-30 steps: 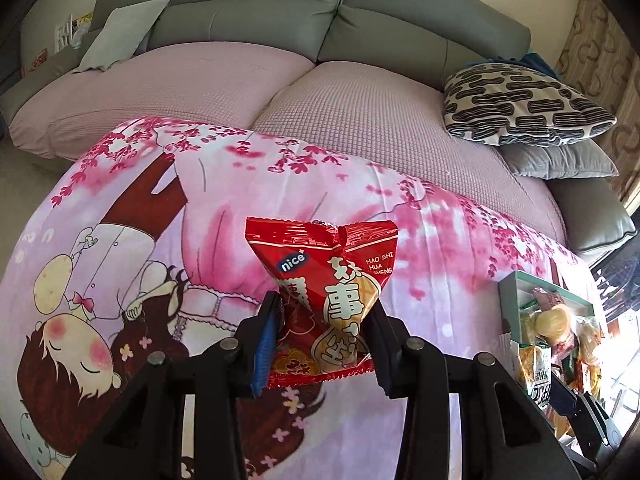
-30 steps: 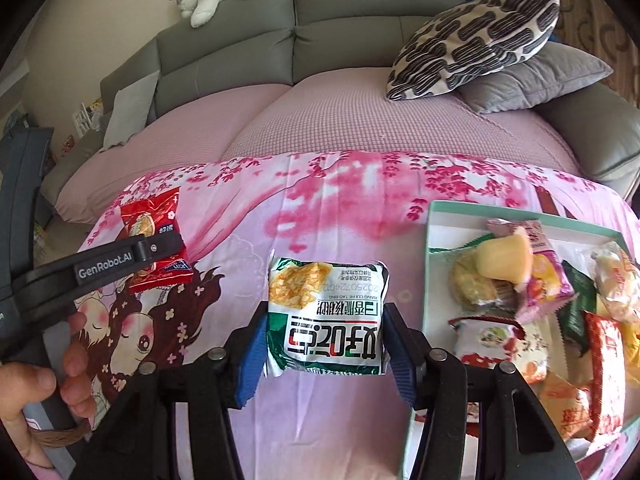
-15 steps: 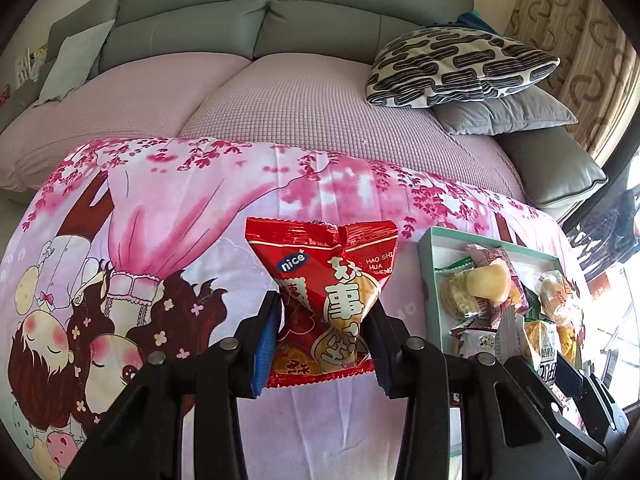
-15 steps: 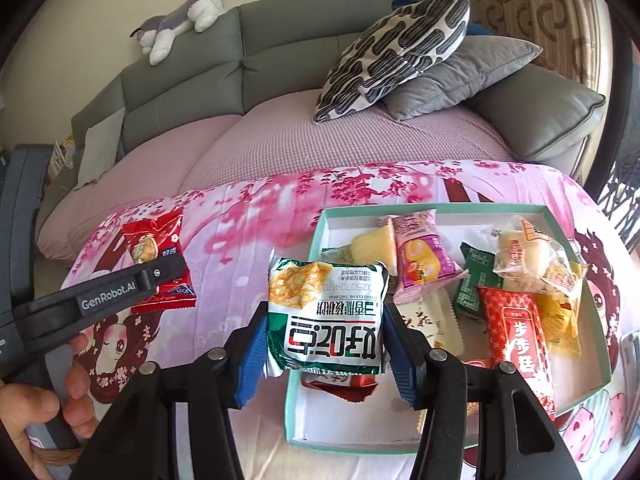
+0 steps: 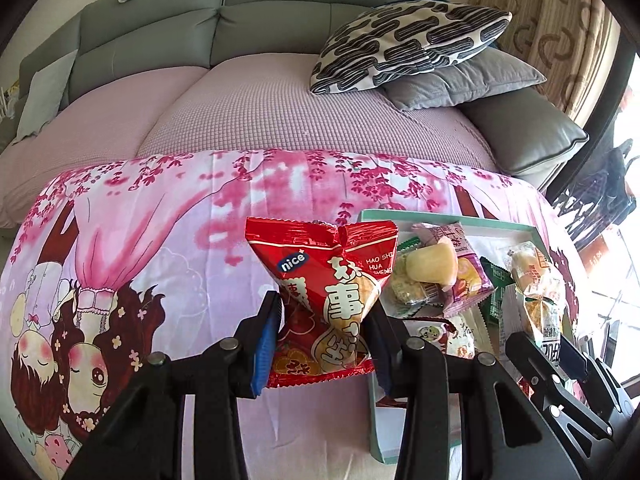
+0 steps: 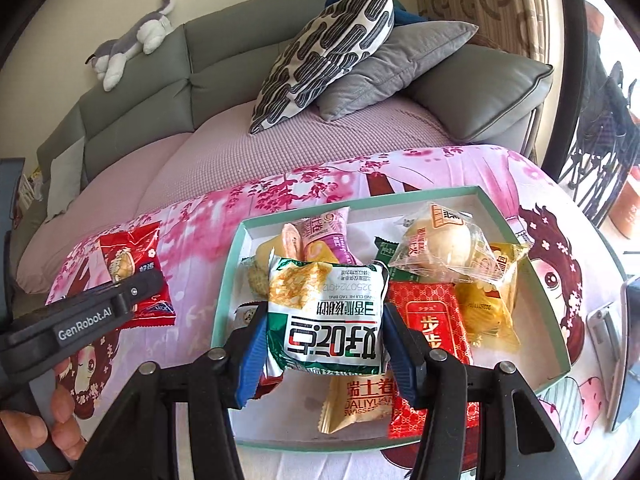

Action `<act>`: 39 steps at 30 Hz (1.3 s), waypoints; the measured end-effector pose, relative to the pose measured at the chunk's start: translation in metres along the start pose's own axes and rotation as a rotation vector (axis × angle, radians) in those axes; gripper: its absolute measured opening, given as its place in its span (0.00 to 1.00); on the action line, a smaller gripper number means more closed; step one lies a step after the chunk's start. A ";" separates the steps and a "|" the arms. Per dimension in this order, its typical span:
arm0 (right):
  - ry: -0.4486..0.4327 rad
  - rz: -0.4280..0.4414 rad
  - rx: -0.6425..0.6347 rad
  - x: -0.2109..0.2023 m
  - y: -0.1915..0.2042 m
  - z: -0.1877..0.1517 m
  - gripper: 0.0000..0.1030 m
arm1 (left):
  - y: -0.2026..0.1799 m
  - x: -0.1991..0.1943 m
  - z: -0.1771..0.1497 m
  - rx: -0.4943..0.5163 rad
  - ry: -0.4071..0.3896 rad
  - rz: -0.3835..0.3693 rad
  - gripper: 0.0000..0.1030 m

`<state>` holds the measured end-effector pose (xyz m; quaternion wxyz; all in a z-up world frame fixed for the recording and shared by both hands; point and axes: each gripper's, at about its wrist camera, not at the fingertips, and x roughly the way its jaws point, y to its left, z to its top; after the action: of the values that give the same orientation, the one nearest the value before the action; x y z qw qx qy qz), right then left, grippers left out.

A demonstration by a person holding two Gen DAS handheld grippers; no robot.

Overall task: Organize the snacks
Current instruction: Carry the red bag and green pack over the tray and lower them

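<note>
Both grippers carry one snack each, at the teal box.
Left gripper [image 5: 324, 344]: jaws pinch the red peanut packet [image 5: 328, 304], held above the pink cloth-covered desk [image 5: 172, 240], just left of the teal box [image 6: 228, 280]. Right gripper [image 6: 324, 354]: jaws clamp the green-and-white packet [image 6: 326, 320], held over the box's near-left part, above the other snacks.

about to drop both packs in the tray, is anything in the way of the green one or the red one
Nothing blocks either path. The green-and-white packet, clamped in the right gripper, hangs over the teal tray, but the snacks below it leave little bare floor there. The red packet in the left gripper is just short of the tray's left rim.
</note>
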<state>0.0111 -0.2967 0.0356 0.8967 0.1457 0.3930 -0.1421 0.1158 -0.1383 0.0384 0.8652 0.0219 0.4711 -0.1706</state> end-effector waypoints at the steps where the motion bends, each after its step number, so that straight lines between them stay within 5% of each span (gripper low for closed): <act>1: -0.003 -0.001 0.008 -0.001 -0.004 0.000 0.55 | -0.004 0.001 0.000 0.007 0.001 -0.001 0.42; 16: -0.011 -0.061 0.112 -0.006 -0.055 0.001 0.55 | -0.061 0.009 -0.003 0.107 0.029 -0.055 0.42; 39: 0.021 -0.064 0.111 0.010 -0.067 -0.005 0.55 | -0.105 0.045 -0.009 0.189 0.093 -0.059 0.42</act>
<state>-0.0102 -0.3577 0.0147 0.8782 0.1840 0.3981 -0.1906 0.0976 -0.2472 0.0094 0.8309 0.0975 0.4931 -0.2385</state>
